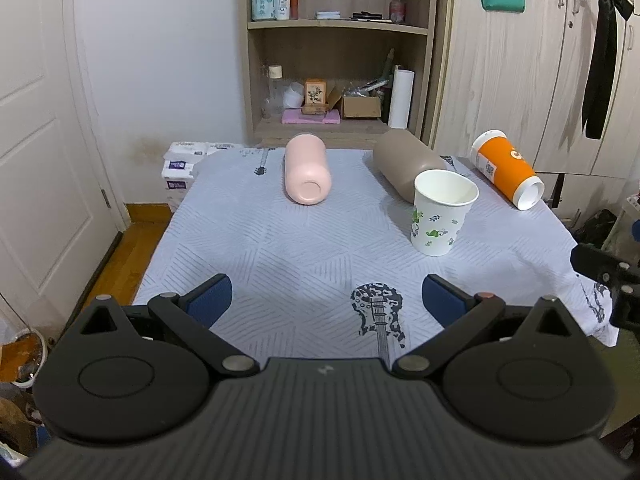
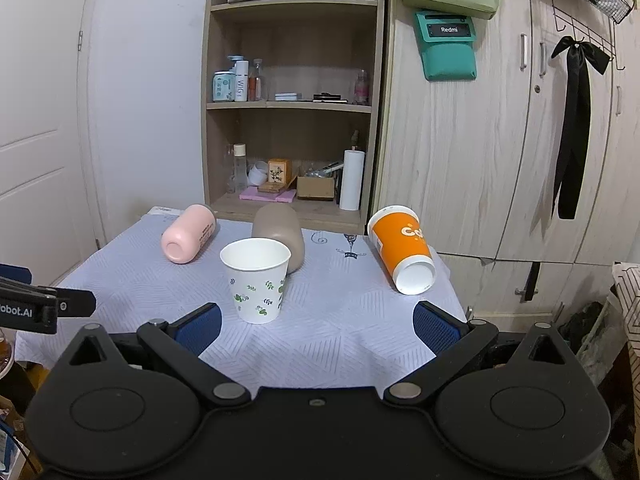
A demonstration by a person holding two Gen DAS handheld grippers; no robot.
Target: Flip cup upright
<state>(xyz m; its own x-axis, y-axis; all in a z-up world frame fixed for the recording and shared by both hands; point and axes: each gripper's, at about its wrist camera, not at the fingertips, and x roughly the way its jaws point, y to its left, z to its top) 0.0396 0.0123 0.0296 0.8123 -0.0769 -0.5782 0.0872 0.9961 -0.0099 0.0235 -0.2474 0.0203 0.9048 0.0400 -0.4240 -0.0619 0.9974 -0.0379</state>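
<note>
A white paper cup with green leaf print (image 1: 440, 212) (image 2: 256, 280) stands upright, mouth up, on the cloth-covered table (image 1: 304, 248) (image 2: 340, 344). A pink cup (image 1: 306, 174) (image 2: 188, 238), a taupe cup (image 1: 408, 166) (image 2: 280, 232) and an orange paper cup (image 1: 506, 172) (image 2: 402, 248) lie on their sides behind it. My left gripper (image 1: 327, 300) is open and empty, low over the near table. My right gripper (image 2: 316, 326) is open and empty, just short of the white cup.
A wooden shelf unit (image 1: 336, 52) (image 2: 292, 120) with bottles and boxes stands behind the table. Wardrobe doors (image 2: 500, 152) are at the right, a white door (image 1: 36, 152) at the left. Tissue packs (image 1: 180, 172) lie by the table's far left corner.
</note>
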